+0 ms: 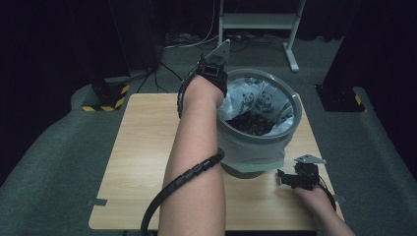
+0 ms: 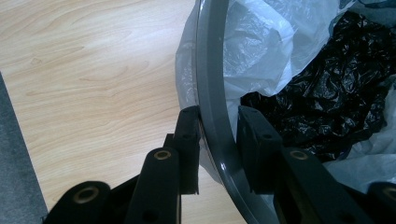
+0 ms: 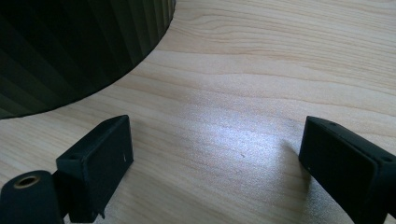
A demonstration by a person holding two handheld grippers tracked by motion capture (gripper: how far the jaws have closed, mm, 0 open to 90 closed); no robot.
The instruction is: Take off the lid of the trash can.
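One forearm (image 1: pixel 194 162), one bin (image 1: pixel 290 105).

High view overhead, facing forward-down; gripper views close, low — all share table (image 1: pixel 142 147) and bin (image 1: pixel 260 142).

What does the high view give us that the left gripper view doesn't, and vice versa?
High view alone: the whole bin, the panda print on its bag, the right tool open over the table, the floor around it. Left gripper view alone: the left tool straddling the grey rim, one jaw outside against the liner, one inside; crinkled black plastic up close. Both: rim, white liner, dark contents, wooden tabletop.
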